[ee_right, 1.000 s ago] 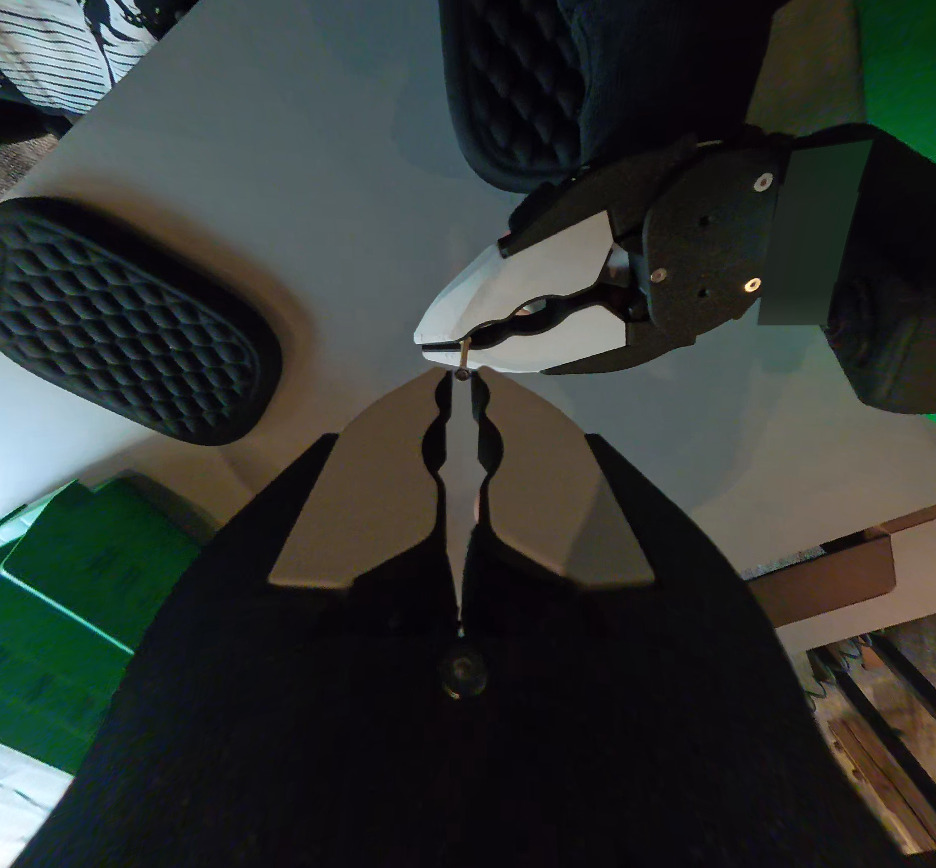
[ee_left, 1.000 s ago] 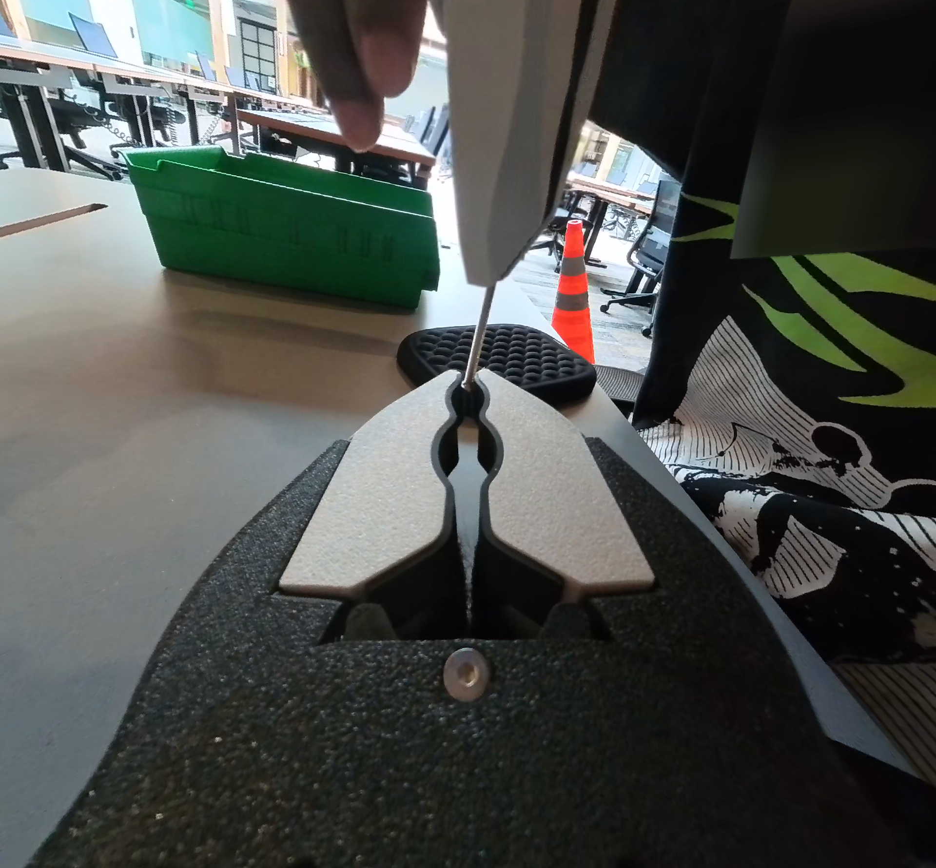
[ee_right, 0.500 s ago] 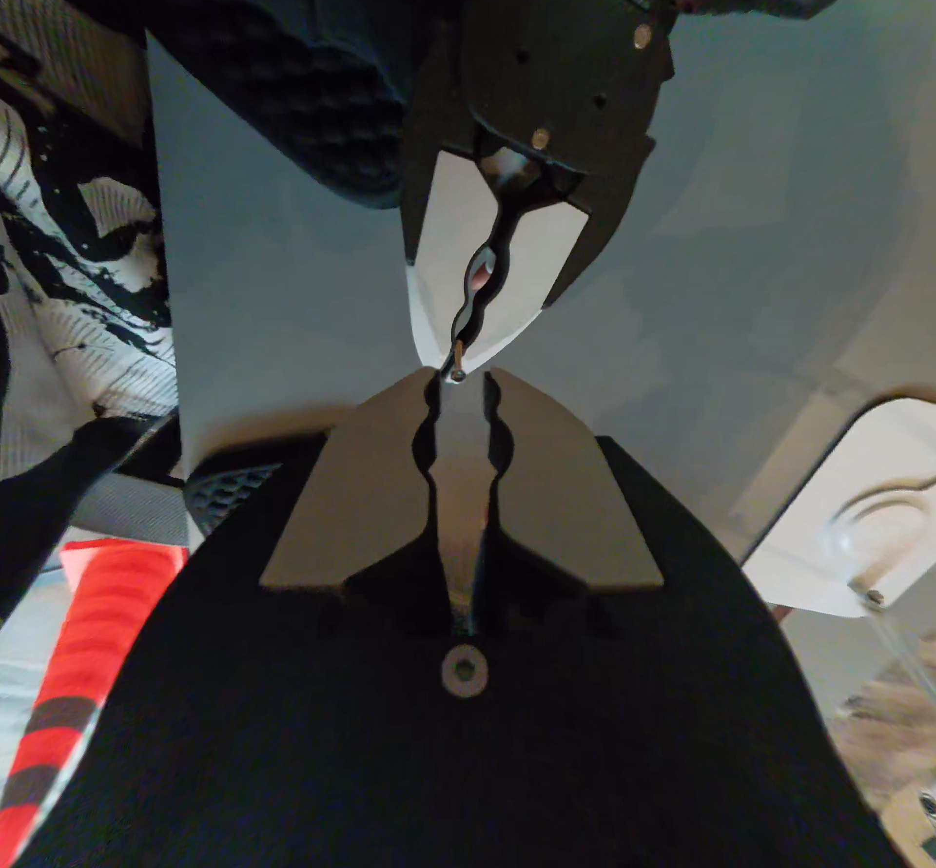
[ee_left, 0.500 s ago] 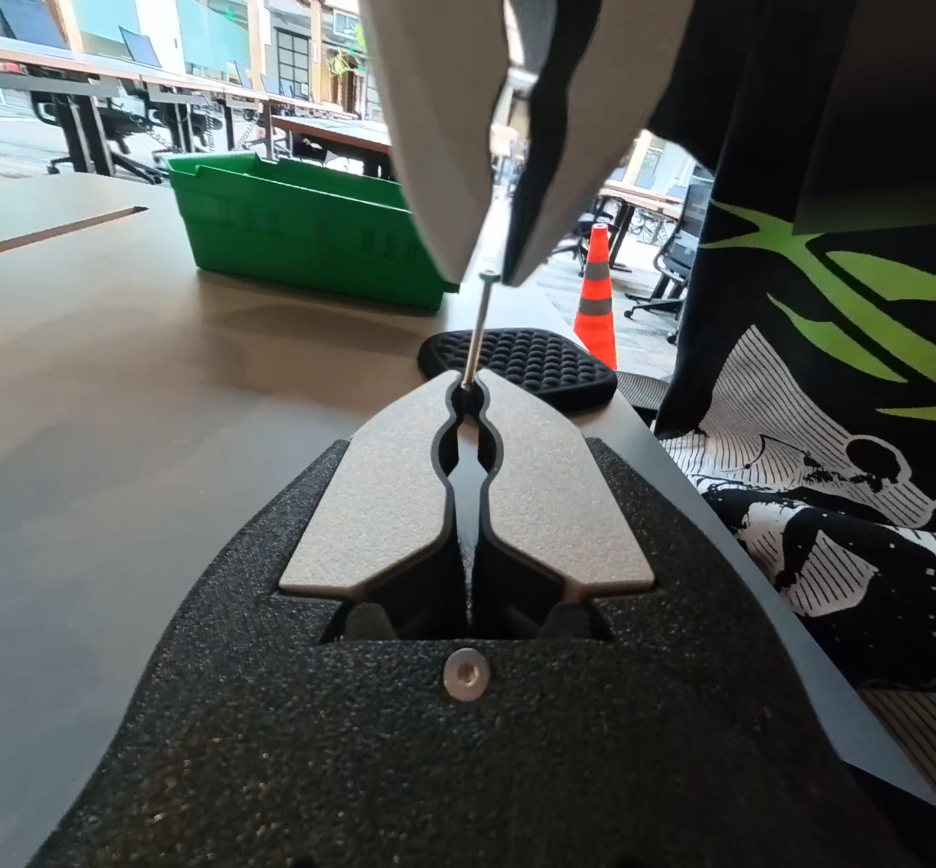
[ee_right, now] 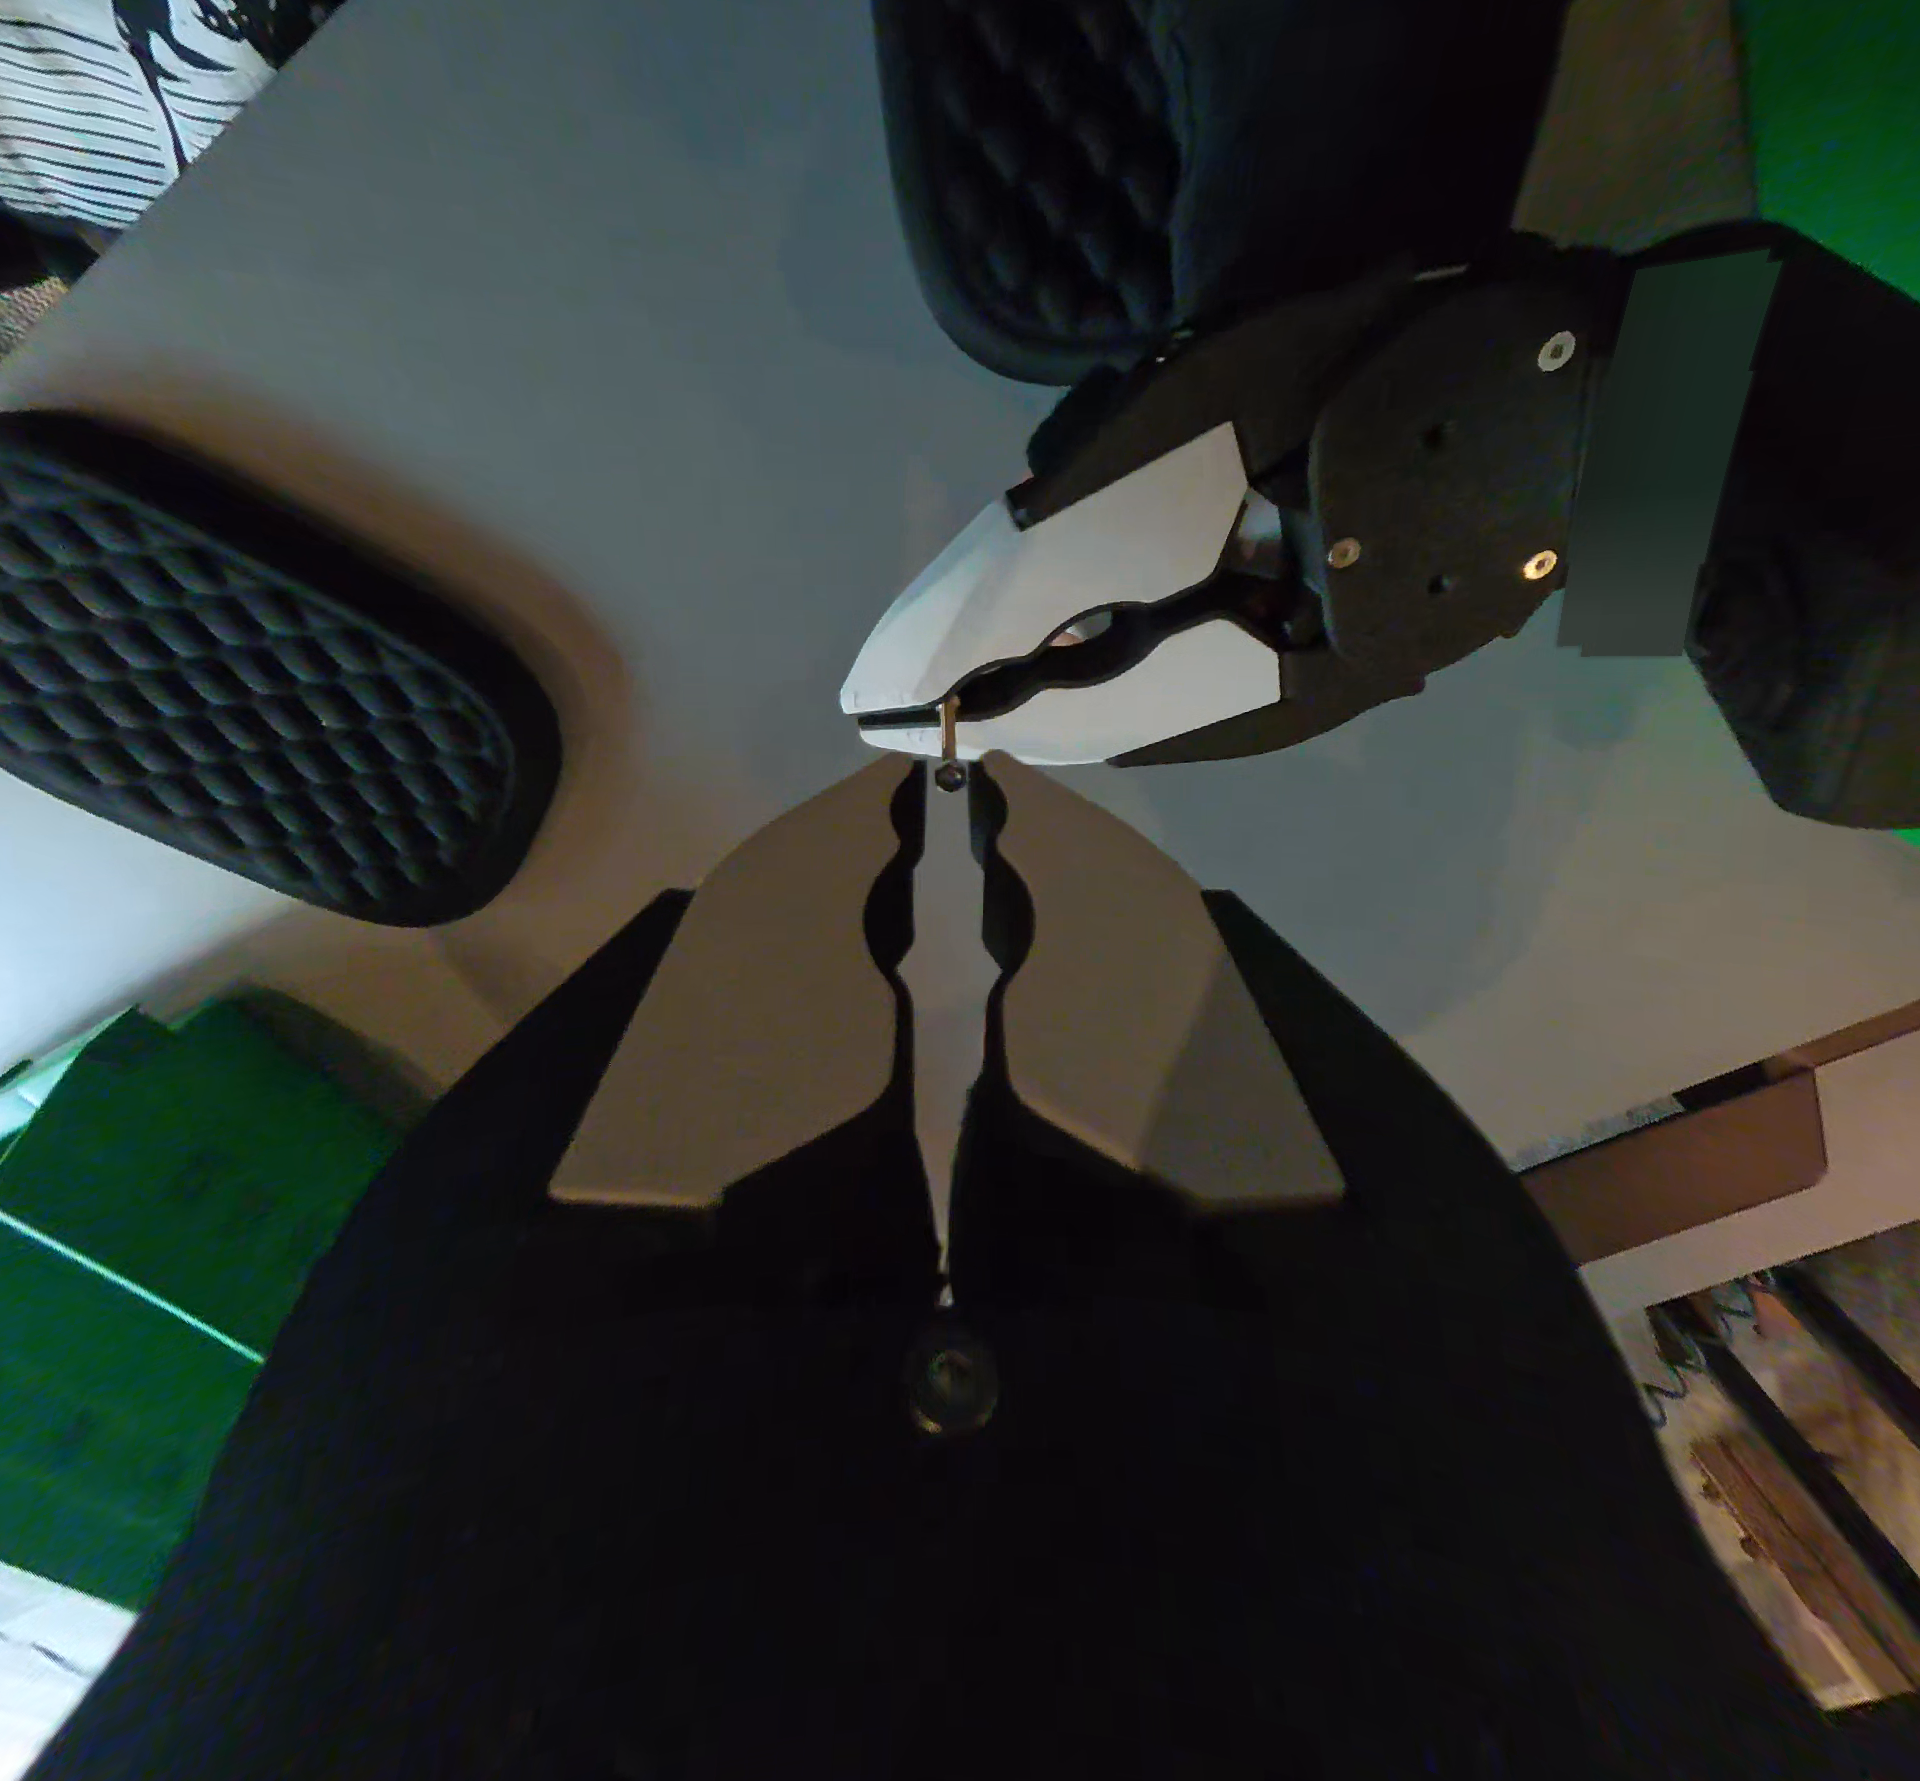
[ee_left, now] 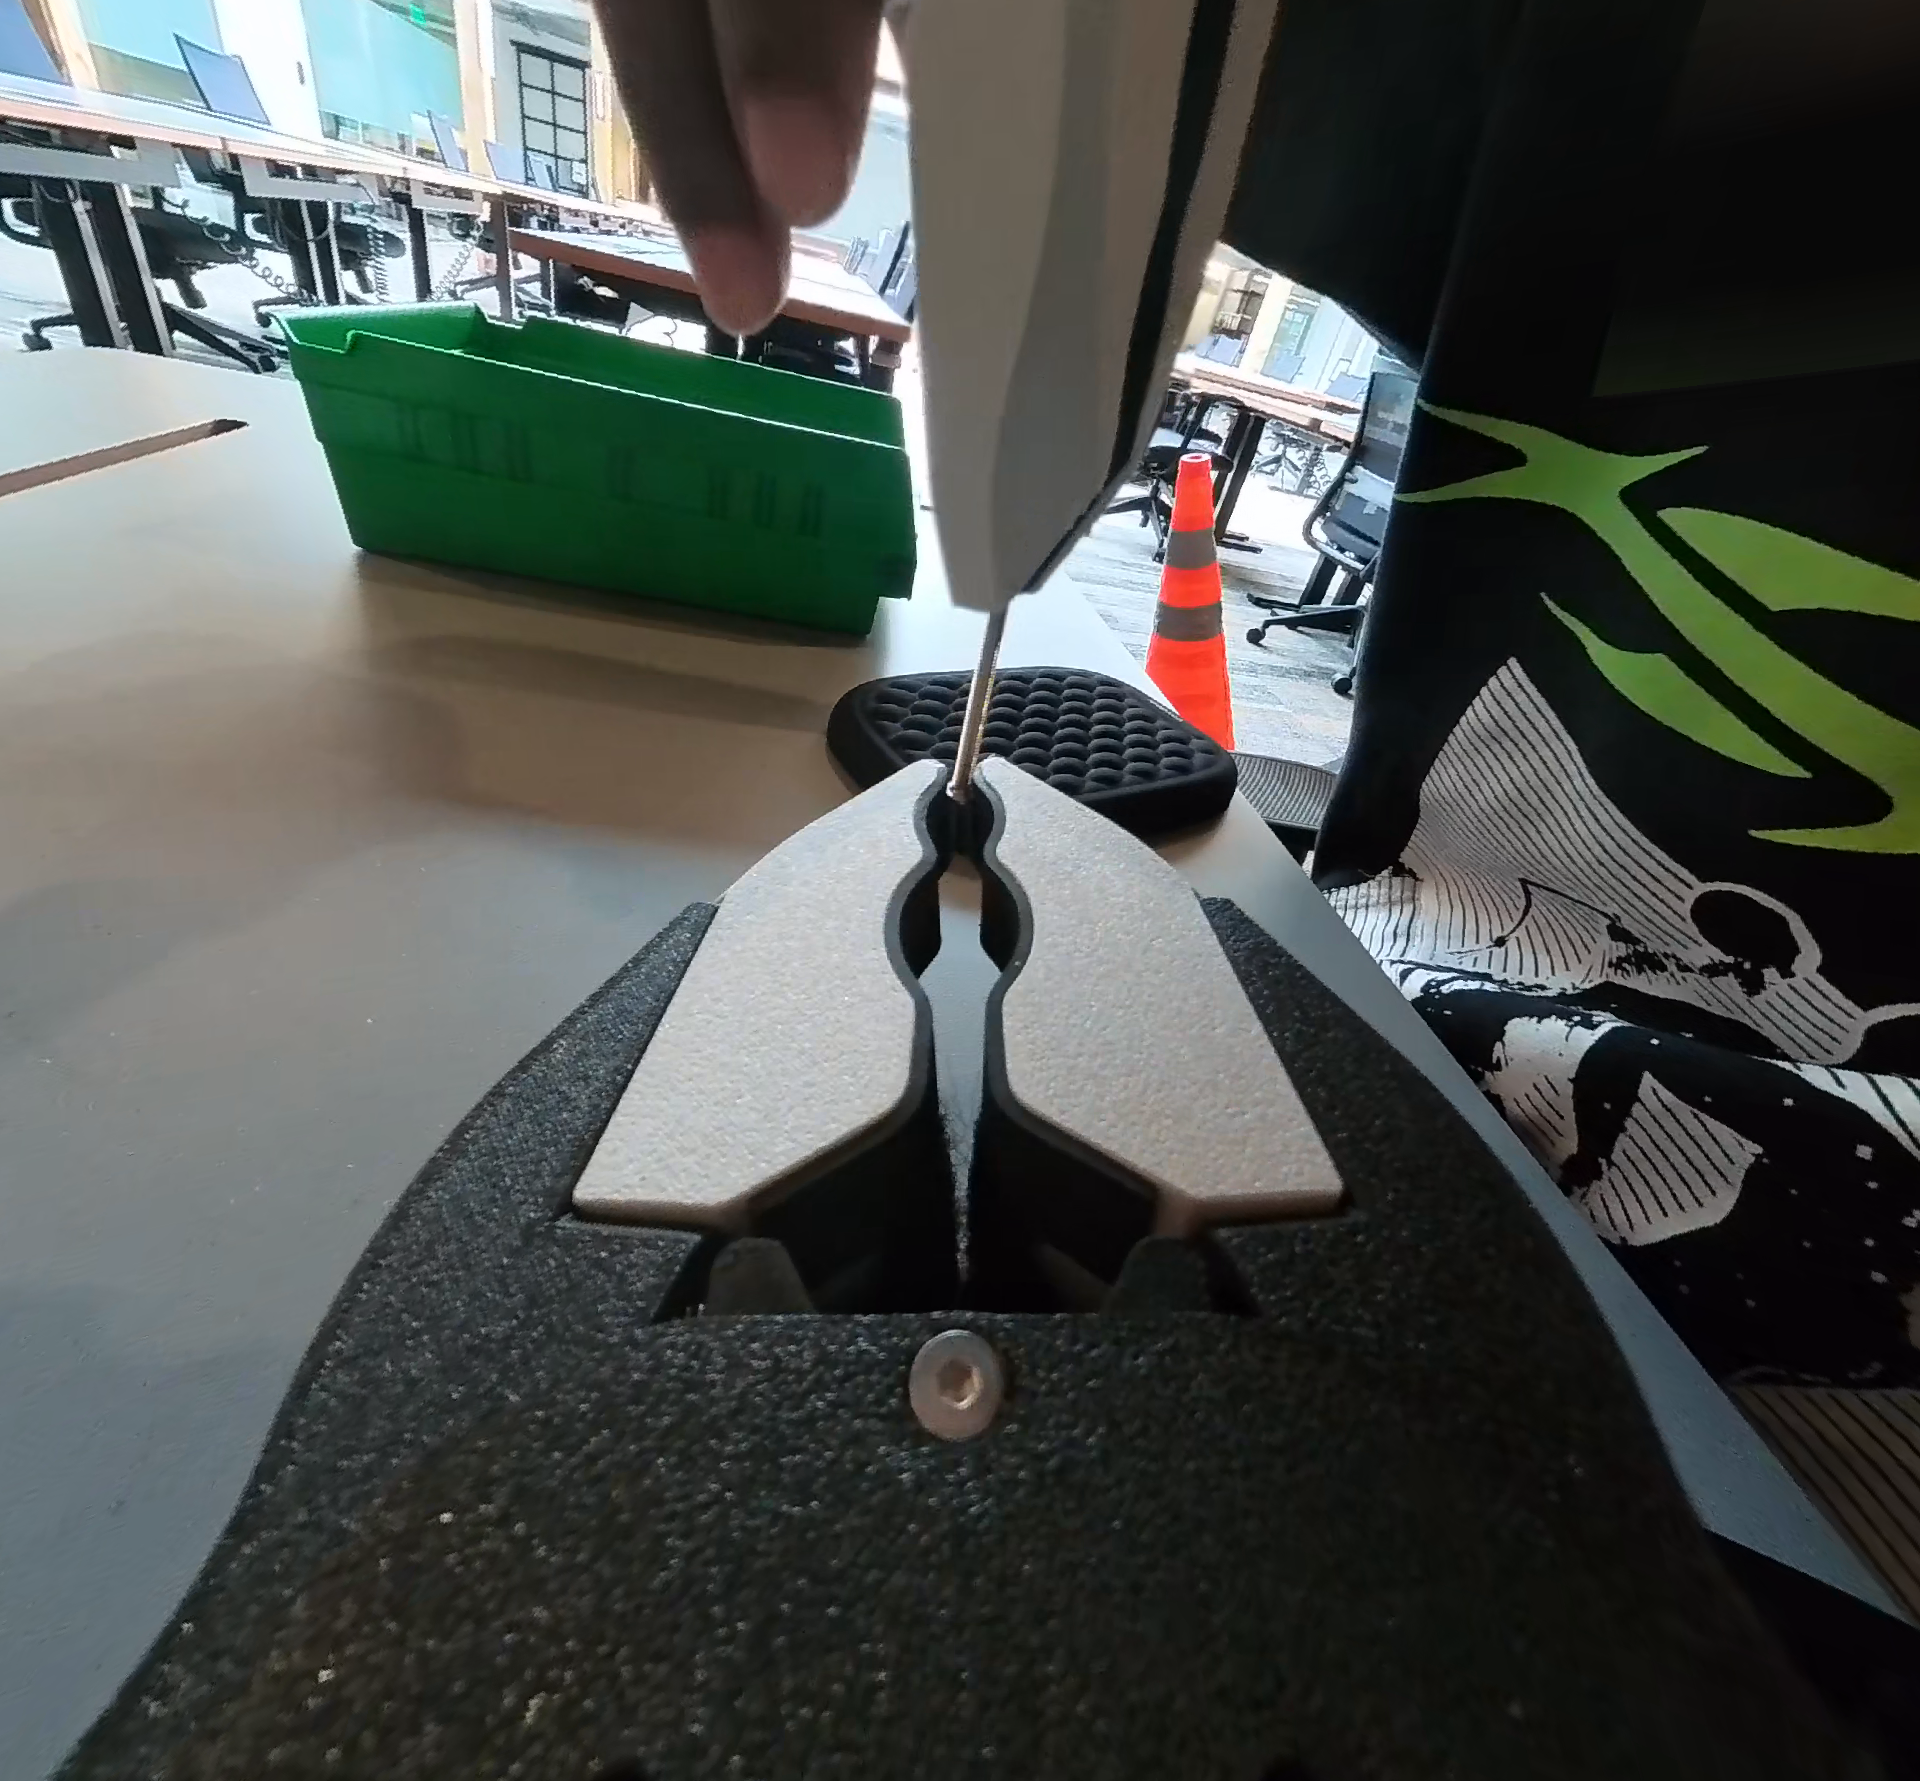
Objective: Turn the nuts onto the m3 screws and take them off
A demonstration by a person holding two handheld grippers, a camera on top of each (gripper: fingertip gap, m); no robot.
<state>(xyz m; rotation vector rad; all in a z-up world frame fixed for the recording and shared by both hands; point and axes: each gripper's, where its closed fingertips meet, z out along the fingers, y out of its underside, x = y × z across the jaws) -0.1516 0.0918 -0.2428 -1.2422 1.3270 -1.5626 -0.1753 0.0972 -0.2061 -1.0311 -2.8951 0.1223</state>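
the left gripper is clamped on the lower end of the m3 screw, which stands nearly upright above the table, its long axis running up with a slight lean. the right gripper comes down over the top, its fingertips pinching a small dark nut at the screw's upper end. judging by this, the threading step is in hand; the next move calls for twisting the nut while keeping it square to the shaft. a green bin sits beyond.

bin on table, pad right of it, cone behind
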